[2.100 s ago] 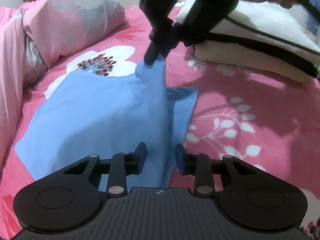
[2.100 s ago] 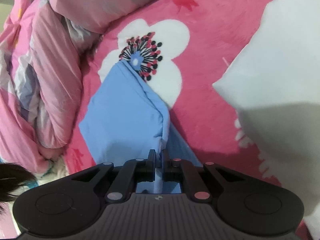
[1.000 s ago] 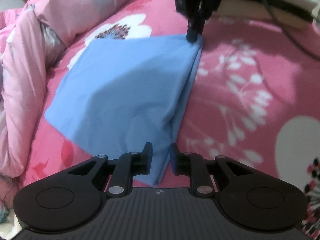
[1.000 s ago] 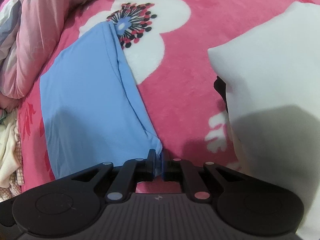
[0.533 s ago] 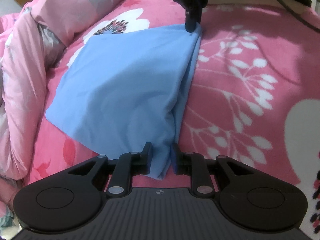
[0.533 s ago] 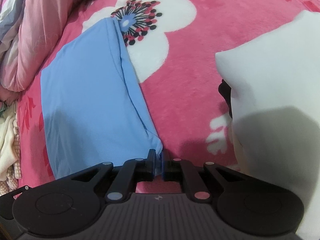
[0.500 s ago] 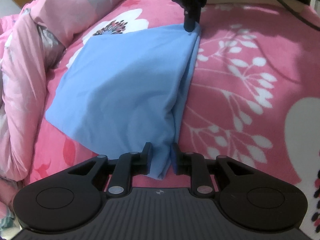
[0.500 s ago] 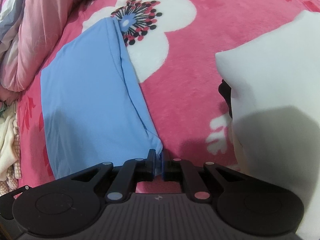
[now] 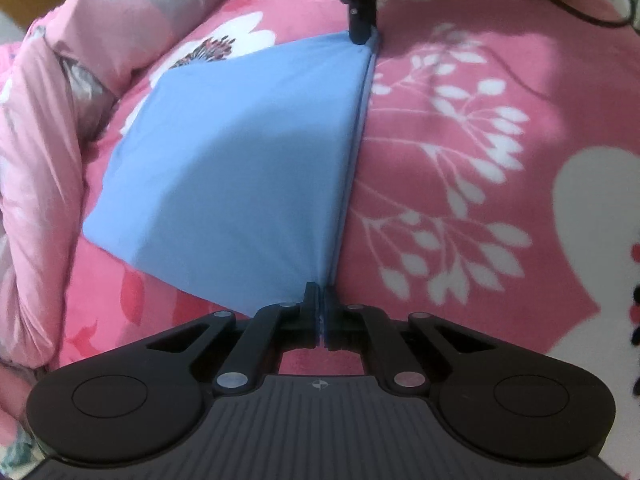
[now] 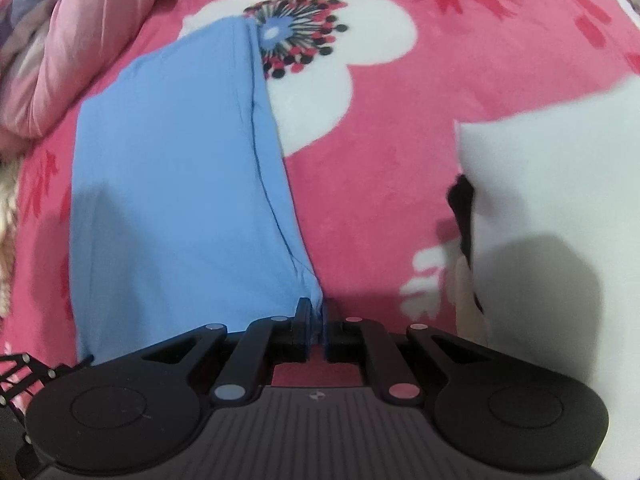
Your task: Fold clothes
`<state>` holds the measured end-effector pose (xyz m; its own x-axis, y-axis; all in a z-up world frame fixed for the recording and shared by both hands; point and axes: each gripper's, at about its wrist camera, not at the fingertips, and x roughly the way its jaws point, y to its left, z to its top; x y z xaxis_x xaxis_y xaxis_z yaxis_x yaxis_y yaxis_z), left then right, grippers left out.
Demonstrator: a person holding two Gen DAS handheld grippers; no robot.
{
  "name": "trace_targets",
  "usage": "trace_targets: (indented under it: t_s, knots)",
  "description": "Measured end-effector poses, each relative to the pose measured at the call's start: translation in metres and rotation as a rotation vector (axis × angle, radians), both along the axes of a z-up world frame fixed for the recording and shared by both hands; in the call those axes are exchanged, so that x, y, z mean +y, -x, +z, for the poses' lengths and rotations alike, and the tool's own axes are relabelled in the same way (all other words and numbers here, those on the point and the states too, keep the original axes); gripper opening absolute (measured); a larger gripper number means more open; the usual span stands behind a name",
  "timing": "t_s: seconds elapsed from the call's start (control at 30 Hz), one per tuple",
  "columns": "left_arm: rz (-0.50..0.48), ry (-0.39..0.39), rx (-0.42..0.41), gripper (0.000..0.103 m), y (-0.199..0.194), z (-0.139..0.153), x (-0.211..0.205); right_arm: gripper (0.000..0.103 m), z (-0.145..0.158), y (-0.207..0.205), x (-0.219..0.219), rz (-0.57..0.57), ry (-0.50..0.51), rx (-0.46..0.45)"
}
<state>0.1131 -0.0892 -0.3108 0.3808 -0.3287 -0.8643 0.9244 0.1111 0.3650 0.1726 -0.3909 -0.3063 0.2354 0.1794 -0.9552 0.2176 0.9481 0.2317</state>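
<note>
Pink bedspread [image 9: 460, 168] lies bare right of the blue cloth [image 9: 240, 152]; left gripper [image 9: 322, 300] and right gripper [image 10: 316, 312] each clamp a corner.

A plain blue garment [image 9: 240, 152] lies folded flat on the pink floral bedspread [image 9: 460, 140], its folded edge pulled taut

Pink floral blanket [image 9: 460, 152] with white flowers and leaf sprigs; rumpled pink-grey quilt [image 9: 44, 128] bunched along left edge; white pillow [image 10: 560, 200] at right, cream fabric [image 10: 6, 208] far left.
</note>
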Motion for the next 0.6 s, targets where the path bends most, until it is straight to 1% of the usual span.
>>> trace_targets:
  t_s: [0.07,0.13,0.17,0.2,0.27,0.37,0.43,0.5,0.53,0.57,0.6]
  knots:
    - [0.054,0.011,0.045,0.003,-0.005,0.006,0.001,0.008,0.003,0.0,0.0,0.009,0.0,0.002]
    - [0.105,0.01,0.104,0.008,-0.012,0.016,0.006,0.011,0.009,0.005,-0.006,-0.016,-0.026,0.016]
    - [0.133,0.008,0.135,0.009,-0.016,0.021,0.009,0.011,0.014,0.008,-0.009,-0.03,-0.04,0.018]
    - [0.162,0.014,0.158,0.009,-0.019,0.027,0.013,0.011,0.021,0.01,-0.012,-0.037,-0.051,0.009]
    - [0.221,0.03,0.199,0.011,-0.026,0.038,0.02,0.011,0.038,0.011,-0.013,-0.023,-0.049,-0.038]
    - [0.302,0.1,0.187,0.012,-0.041,0.05,0.021,0.011,0.055,0.006,-0.011,0.011,-0.057,-0.109]
    - [0.34,0.135,0.179,0.013,-0.051,0.051,0.013,0.011,0.051,-0.005,-0.006,0.034,-0.072,-0.124]
    - [0.379,0.151,0.194,0.016,-0.058,0.042,0.002,0.011,0.036,-0.016,0.0,0.059,-0.103,-0.122]
    - [0.41,0.14,0.227,0.02,-0.063,0.032,-0.004,0.011,0.025,-0.02,0.003,0.075,-0.112,-0.095]
    - [0.443,0.113,0.263,0.02,-0.065,0.021,-0.007,0.011,0.012,-0.022,0.005,0.098,-0.111,-0.04]
    - [0.464,0.111,0.267,0.02,-0.064,0.018,-0.006,0.009,-0.002,-0.021,0.009,0.131,-0.104,0.03]
